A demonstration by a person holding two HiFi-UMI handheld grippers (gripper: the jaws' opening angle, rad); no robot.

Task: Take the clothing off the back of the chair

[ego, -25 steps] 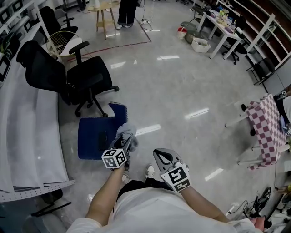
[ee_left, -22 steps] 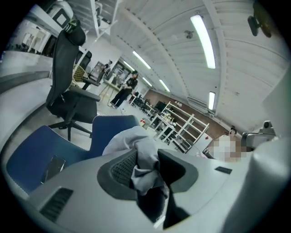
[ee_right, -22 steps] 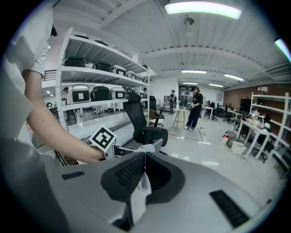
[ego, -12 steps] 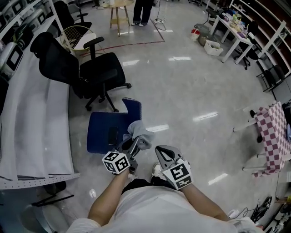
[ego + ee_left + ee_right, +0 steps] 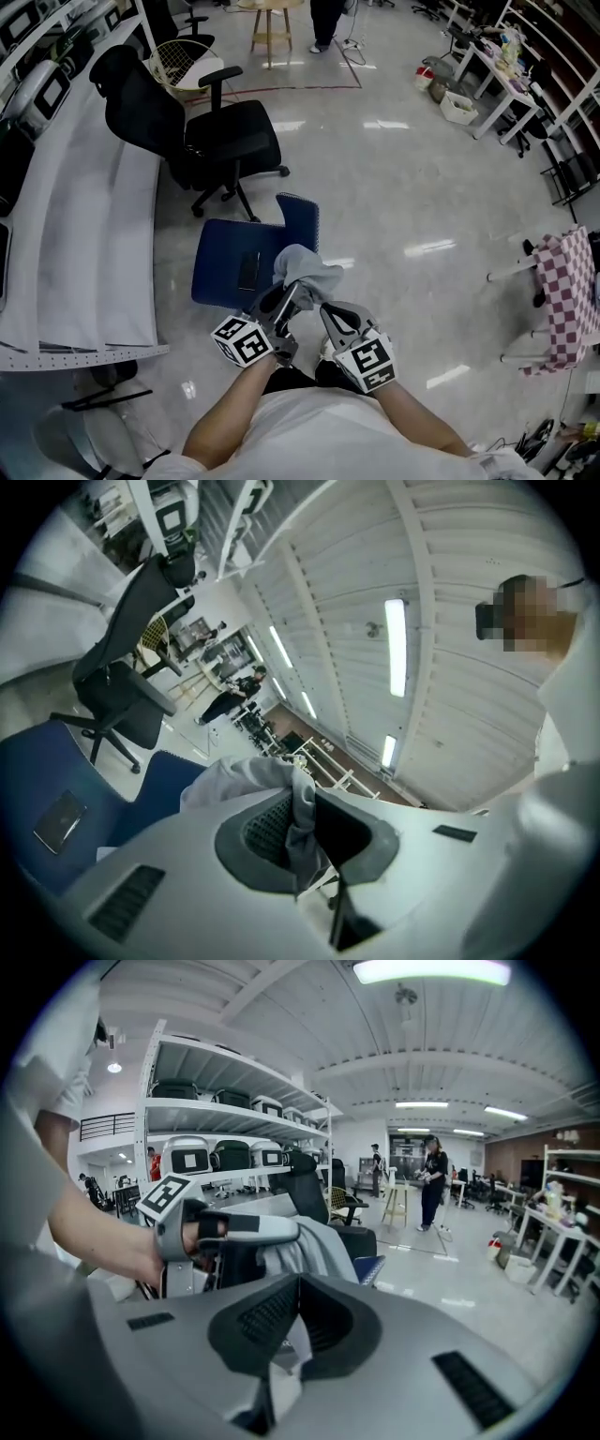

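A grey garment (image 5: 307,265) hangs bunched from my left gripper (image 5: 284,309), lifted just clear of the blue chair (image 5: 221,281) and near its backrest (image 5: 302,219). In the left gripper view the pads are shut on a fold of the garment (image 5: 302,822), with the rest of it (image 5: 239,772) draped beyond the jaws. My right gripper (image 5: 335,322) hovers close beside the left one, shut with nothing in it. From the right gripper view, the left gripper (image 5: 234,1232) and the hanging garment (image 5: 317,1252) sit just ahead.
A dark phone (image 5: 248,270) lies on the blue chair's seat. A black office chair (image 5: 216,141) stands beyond it, beside a long white desk (image 5: 84,234) on the left. A checkered-cloth table (image 5: 567,291) is at the right. A person stands by a wooden stool (image 5: 270,28) far off.
My left gripper closed on the garment and rose toward me, pulling it up off the chair's backrest. The right gripper shifted slightly alongside.
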